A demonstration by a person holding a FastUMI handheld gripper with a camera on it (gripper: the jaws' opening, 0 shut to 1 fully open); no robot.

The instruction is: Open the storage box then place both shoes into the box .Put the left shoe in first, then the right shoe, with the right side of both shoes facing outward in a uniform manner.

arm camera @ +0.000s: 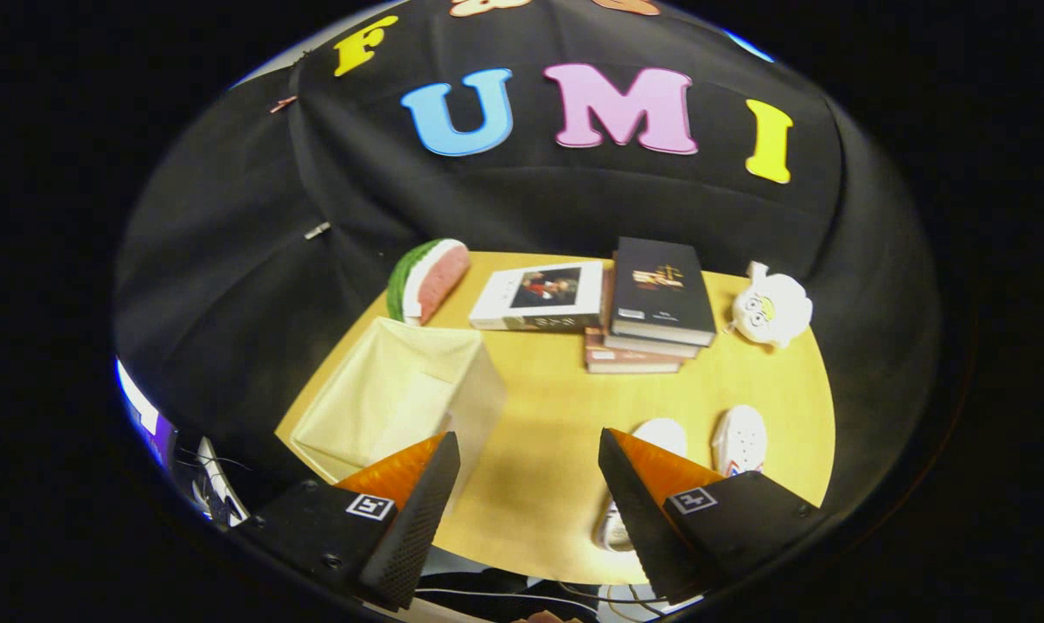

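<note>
The gripper (528, 450) hangs above the near edge of the table (547, 415), fingers wide apart and holding nothing. The open storage box (383, 398) stands at the left edge. Two white shoes (740, 437) lie near the right front corner.

I was looking into a staged recording booth rather than a real room: black cloth (522, 199) hung as the walls, and one small wooden counter (547, 433) carried household props, namely stacked books (651, 303), a watermelon-slice cushion (429, 279) and a plush toy (772, 307).
</note>
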